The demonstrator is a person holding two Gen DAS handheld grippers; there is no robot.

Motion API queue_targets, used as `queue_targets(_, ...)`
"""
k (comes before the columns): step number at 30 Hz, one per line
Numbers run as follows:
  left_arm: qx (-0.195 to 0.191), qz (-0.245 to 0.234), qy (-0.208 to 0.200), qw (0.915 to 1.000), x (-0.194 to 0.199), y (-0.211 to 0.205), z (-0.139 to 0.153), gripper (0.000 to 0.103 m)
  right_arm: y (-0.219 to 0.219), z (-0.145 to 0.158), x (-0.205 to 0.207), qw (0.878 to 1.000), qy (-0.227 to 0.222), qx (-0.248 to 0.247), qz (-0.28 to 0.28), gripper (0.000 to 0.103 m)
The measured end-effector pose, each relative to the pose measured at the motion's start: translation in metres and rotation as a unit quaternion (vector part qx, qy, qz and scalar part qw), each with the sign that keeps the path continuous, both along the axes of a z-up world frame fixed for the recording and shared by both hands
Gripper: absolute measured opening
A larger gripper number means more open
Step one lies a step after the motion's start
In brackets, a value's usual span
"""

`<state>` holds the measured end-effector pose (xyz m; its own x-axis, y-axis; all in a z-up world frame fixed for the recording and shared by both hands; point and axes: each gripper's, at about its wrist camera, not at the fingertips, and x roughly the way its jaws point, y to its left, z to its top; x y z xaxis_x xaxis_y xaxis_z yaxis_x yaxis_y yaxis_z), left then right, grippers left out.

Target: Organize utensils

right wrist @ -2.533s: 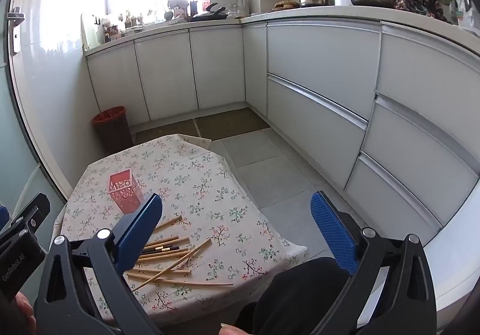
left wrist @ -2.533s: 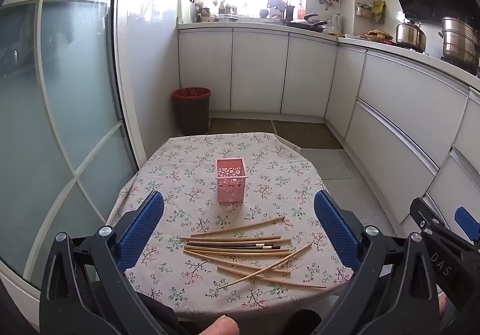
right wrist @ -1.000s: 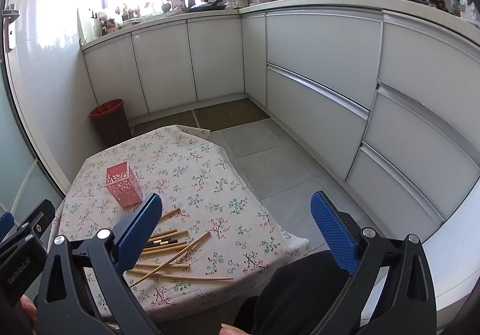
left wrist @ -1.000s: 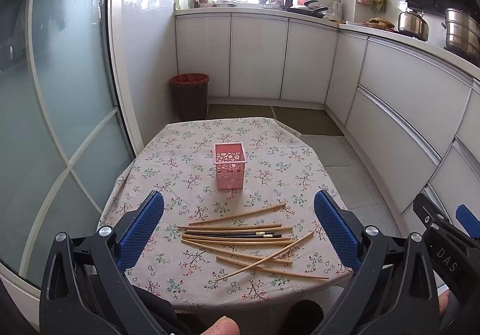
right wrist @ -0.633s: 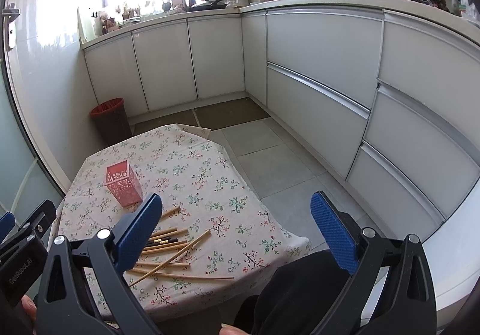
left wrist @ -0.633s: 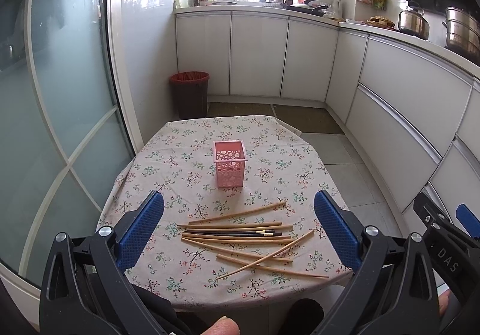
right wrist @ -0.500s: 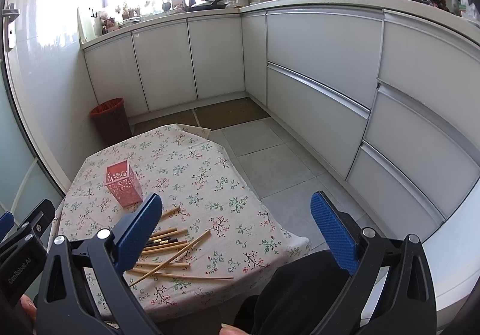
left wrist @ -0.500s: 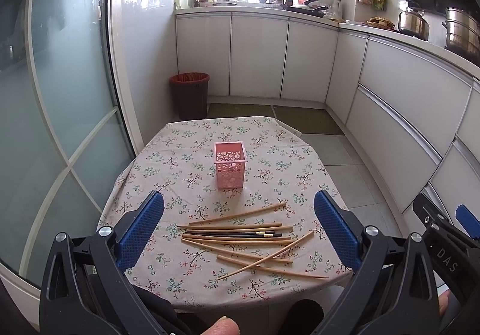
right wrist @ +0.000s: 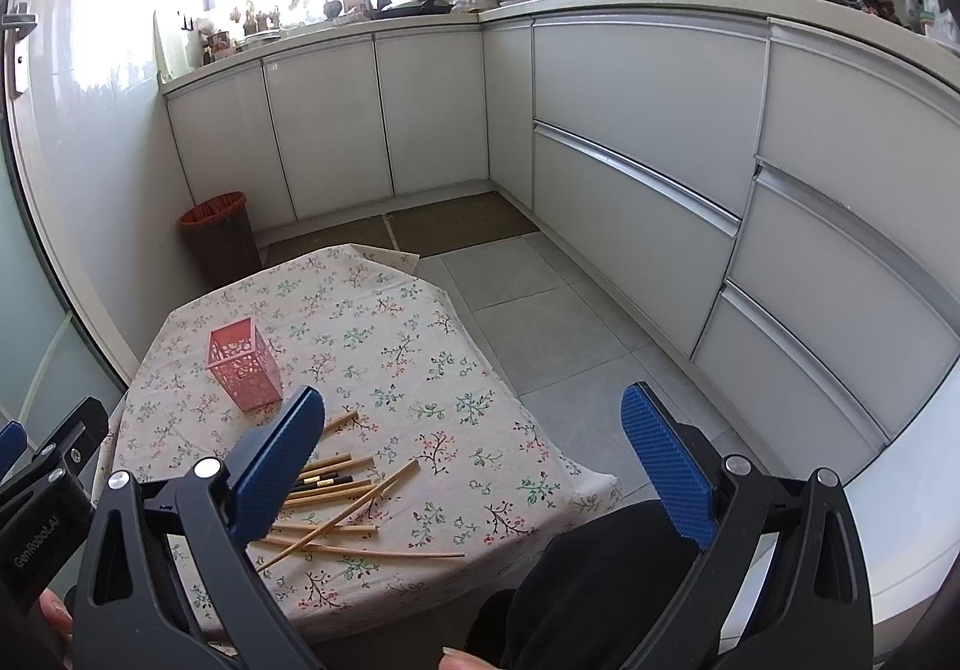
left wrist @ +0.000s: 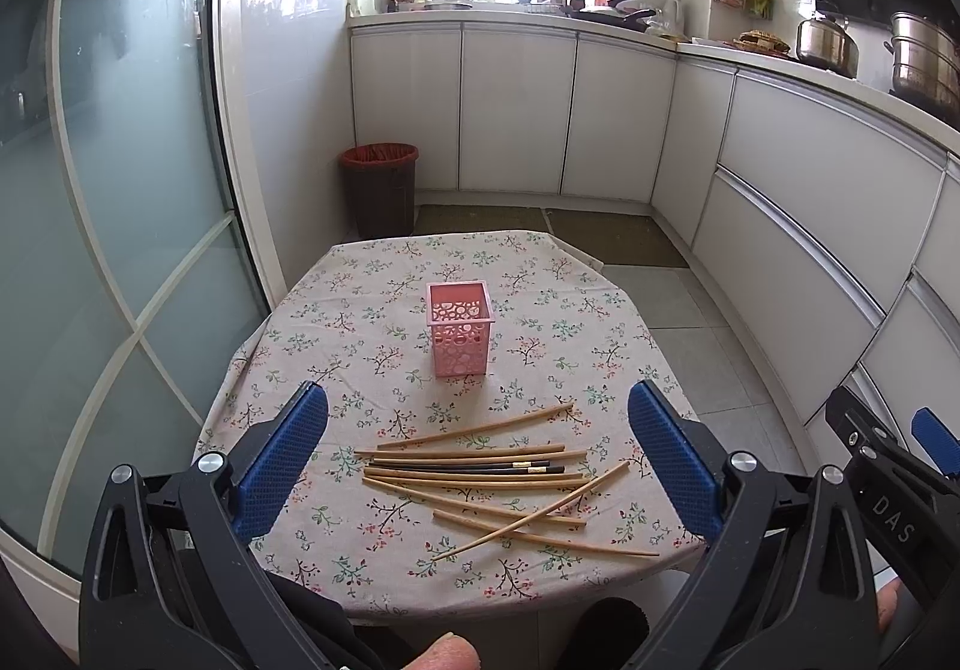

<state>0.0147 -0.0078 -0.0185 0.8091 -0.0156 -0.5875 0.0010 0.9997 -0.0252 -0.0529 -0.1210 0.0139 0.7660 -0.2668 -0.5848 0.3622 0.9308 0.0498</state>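
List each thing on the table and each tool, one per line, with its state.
Pink perforated holder: upright, nothing seen inside, apart from the chopsticks.
Wooden chopsticks: lying loose on the tablecloth, some crossing.
Dark chopsticks: lying flat among the wooden ones.
Floral tablecloth: spread over the table.
Left tool: open, holding nothing.
Right tool: open, holding nothing.

Both wrist views above table (left wrist: pixel 360 310) (shared)
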Motion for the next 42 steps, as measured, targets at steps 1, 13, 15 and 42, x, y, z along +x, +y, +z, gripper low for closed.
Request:
queue_targets(1, 0.000, 0.000, 0.000, 1.0000, 0.000, 0.000, 0.000, 0.096, 0.000, 0.000, 0.000, 1.000, 0.000, 0.000, 0.000, 0.096)
queue_targets(13, 0.003, -0.004, 0.014, 0.9999, 0.010, -0.002, -0.007, 0.096, -0.001, -0.006, 0.008, 1.000, 0.011, 0.003, -0.002, 0.097)
queue_targets(15, 0.005, -0.012, 0.022, 0.9997, 0.014, -0.005, -0.010, 0.096, -0.003, -0.010, 0.012, 1.000, 0.019, 0.016, 0.000, 0.097)
queue_targets(42, 0.162, -0.308, 0.410, 0.8432, 0.263, -0.116, -0.229, 0.071, -0.084, -0.157, 0.077, 0.892, 0.226, 0.392, -0.021, 0.096)
